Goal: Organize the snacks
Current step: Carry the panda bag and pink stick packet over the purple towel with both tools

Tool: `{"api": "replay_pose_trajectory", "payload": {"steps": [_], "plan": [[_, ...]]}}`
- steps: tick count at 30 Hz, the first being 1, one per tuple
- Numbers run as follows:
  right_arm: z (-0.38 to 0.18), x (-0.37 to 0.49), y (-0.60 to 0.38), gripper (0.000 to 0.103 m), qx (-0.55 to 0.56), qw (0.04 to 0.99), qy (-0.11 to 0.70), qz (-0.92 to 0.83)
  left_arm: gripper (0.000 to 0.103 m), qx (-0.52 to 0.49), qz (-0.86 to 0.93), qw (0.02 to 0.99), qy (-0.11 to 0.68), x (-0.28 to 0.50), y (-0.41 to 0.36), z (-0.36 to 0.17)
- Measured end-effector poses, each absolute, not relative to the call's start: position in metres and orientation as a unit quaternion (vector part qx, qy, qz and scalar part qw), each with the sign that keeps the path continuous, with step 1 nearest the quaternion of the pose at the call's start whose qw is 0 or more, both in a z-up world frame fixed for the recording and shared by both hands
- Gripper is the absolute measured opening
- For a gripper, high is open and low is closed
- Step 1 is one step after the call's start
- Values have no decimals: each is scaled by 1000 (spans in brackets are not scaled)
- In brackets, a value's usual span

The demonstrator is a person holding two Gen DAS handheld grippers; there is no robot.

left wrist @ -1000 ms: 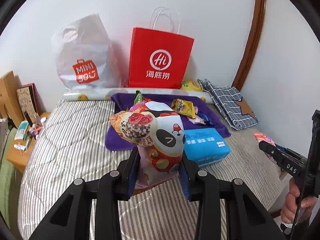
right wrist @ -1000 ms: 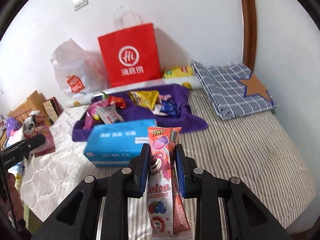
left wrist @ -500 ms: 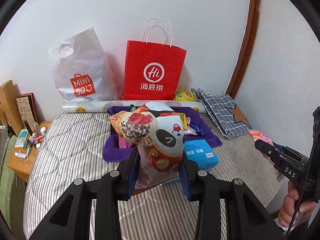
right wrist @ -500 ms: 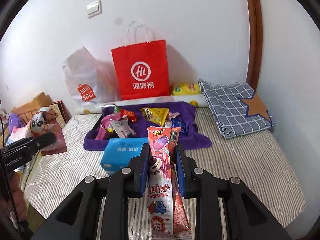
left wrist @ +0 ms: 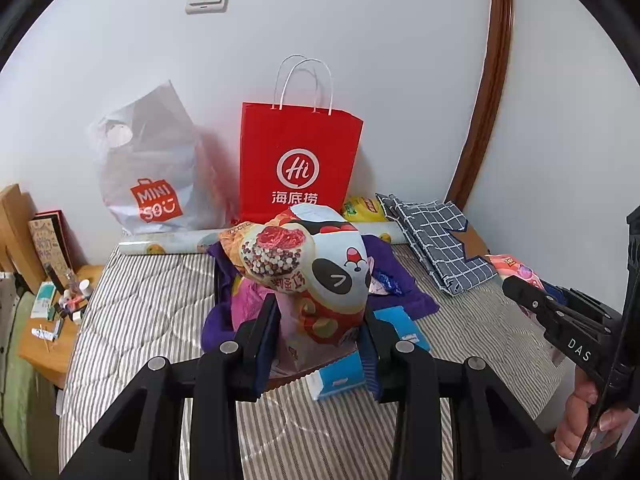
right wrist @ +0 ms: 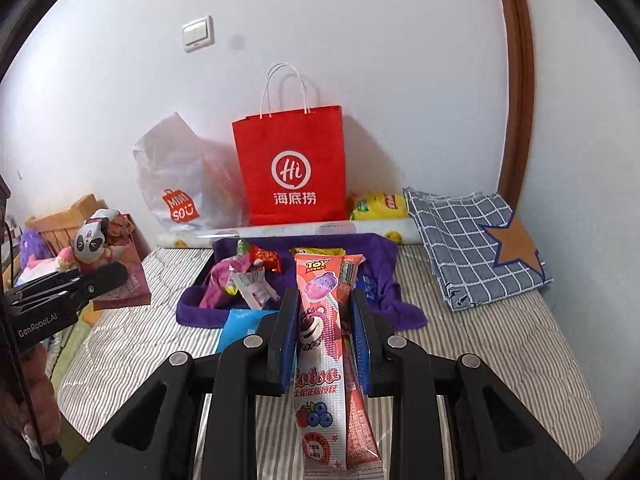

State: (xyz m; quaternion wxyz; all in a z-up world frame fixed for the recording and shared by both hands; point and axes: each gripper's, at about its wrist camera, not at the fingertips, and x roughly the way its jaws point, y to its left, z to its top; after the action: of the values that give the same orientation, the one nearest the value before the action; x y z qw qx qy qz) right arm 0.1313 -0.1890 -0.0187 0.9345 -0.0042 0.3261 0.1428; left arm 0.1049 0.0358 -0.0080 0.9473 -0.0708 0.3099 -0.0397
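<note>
Transport step: left gripper (left wrist: 318, 328) pinches puffy panda-print snack bag (left wrist: 308, 276); right gripper (right wrist: 324, 336) pinches long pink Lotso candy packet (right wrist: 322, 344), both held above striped bed (right wrist: 500, 344), short of red paper bag (right wrist: 292, 168). Next move likely calls for carrying them over its open top.

Striped bed (right wrist: 500, 344) carries purple towel (right wrist: 384, 264) (snack-strewn); blue box (left wrist: 404, 320); checked cloth (right wrist: 468, 240).

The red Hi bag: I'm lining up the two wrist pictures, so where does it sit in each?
Left wrist: red Hi bag stands centre, against the wall, above the panda snack bag.
Right wrist: centre too, behind the purple cloth.
Shared landmark: white Miniso bag beside it, on its left.
</note>
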Motion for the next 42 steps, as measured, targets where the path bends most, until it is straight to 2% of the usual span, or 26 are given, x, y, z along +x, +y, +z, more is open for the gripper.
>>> {"api": "replay_pose_trajectory", "payload": {"steps": [42], "plan": [[-21,205,-172,25,0,932,336,137,35,-51,-40,946,318,172,34,-4]]}}
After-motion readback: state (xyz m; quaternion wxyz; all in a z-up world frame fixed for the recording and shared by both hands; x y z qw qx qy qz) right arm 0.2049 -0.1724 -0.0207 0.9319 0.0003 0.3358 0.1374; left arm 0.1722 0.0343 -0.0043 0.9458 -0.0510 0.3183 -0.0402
